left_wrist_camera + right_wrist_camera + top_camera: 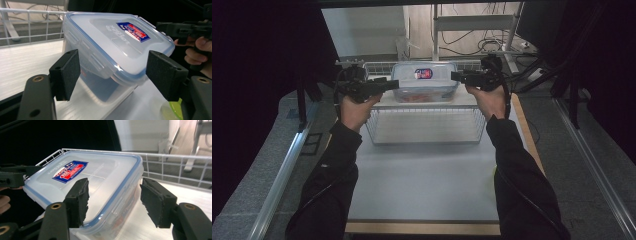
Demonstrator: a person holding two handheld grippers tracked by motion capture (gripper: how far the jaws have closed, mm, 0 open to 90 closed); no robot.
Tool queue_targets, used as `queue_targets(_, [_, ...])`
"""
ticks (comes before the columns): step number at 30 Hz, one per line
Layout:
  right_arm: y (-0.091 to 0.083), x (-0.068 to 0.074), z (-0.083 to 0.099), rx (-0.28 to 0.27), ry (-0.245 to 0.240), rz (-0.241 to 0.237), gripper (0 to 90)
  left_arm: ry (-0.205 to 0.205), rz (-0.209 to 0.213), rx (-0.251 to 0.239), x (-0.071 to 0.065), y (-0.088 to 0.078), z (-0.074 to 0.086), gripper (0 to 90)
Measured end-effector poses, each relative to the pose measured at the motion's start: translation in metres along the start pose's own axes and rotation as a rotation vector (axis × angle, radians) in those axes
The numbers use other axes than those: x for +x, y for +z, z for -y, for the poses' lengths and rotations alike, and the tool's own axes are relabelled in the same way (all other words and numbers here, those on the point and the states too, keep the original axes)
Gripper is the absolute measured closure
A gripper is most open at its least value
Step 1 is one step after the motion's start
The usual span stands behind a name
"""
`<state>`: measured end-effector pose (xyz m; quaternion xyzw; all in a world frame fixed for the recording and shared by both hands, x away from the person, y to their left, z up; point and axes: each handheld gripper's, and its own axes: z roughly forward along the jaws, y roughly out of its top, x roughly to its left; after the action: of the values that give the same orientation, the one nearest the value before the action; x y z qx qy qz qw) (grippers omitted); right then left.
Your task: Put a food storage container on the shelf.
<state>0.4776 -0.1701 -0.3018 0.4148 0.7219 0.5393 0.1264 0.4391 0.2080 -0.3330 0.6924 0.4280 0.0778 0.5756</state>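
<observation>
Lidded box on the shelf, a gripper at each end

The plastic container (pixel 424 82) lies lengthwise across the white shelf (pixel 384 102), label up; left gripper (pixel 393 85) and right gripper (pixel 455 76) bracket its ends, jaws apart, pads not pressing.

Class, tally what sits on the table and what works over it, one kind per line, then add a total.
Lidded plastic box: 1
Wire rack: 1
Grippers: 2, left gripper, right gripper
Total: 4
</observation>
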Motion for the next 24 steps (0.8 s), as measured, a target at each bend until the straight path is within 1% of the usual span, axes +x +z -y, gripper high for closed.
queue_targets(2, [-0.008, 0.004, 0.001, -0.002, -0.030, -0.005, 47.3, 0.035, -0.016, -0.002, -0.004, -0.007, 0.003, 28.5])
queue_targets(4, [-0.017, 0.009, 0.004, -0.005, -0.071, -0.004, 55.6, 0.077, -0.030, -0.005, -0.010, -0.014, 0.009, 34.2])
queue_targets(5, [-0.021, 0.011, 0.007, -0.009, -0.095, 0.003, 57.8, 0.105, -0.039, 0.001, -0.013, -0.017, 0.012, 37.6])
queue_targets(6, [-0.025, 0.013, 0.010, -0.013, -0.118, 0.015, 62.1, 0.136, -0.064, 0.003, -0.016, -0.019, 0.015, 42.6])
queue_targets(7, [-0.029, 0.015, 0.014, -0.015, -0.136, 0.026, 66.9, 0.159, -0.080, 0.009, -0.019, -0.021, 0.019, 47.4])
queue_targets(8, [-0.032, 0.016, 0.019, -0.018, -0.152, 0.034, 71.3, 0.174, -0.084, 0.015, -0.022, -0.022, 0.022, 53.0])
queue_targets(9, [-0.033, 0.017, 0.024, -0.014, -0.158, 0.038, 75.9, 0.190, -0.085, 0.020, -0.024, -0.023, 0.025, 59.0])
queue_targets(10, [-0.033, 0.017, 0.029, -0.005, -0.163, 0.036, 80.2, 0.202, -0.085, 0.027, -0.026, -0.023, 0.028, 63.4])
queue_targets(12, [-0.030, 0.017, 0.038, 0.028, -0.165, 0.012, 86.7, 0.229, -0.103, 0.048, -0.030, -0.020, 0.031, 73.3])
queue_targets(13, [-0.028, 0.018, 0.041, 0.036, -0.162, -0.002, 89.2, 0.237, -0.109, 0.057, -0.031, -0.017, 0.032, 76.8])
queue_targets(15, [-0.021, 0.018, 0.045, 0.056, -0.155, -0.033, 89.7, 0.245, -0.117, 0.073, -0.034, -0.011, 0.033, 82.8])
queue_targets(17, [-0.013, 0.021, 0.047, 0.074, -0.157, -0.042, 89.8, 0.243, -0.120, 0.083, -0.035, -0.005, 0.033, 86.0])
queue_targets(19, [-0.008, 0.022, 0.047, 0.084, -0.156, -0.051, 89.8, 0.239, -0.134, 0.084, -0.035, 0.000, 0.033, 87.6])
queue_targets(20, [-0.006, 0.023, 0.047, 0.089, -0.156, -0.050, 89.8, 0.233, -0.131, 0.082, -0.035, 0.002, 0.033, 87.9])
queue_targets(22, [-0.004, 0.024, 0.047, 0.095, -0.154, -0.052, 89.8, 0.219, -0.142, 0.079, -0.033, 0.004, 0.033, 88.0])
queue_targets(24, [-0.002, 0.024, 0.047, 0.095, -0.154, -0.048, 89.8, 0.205, -0.139, 0.077, -0.031, 0.006, 0.032, 88.6])
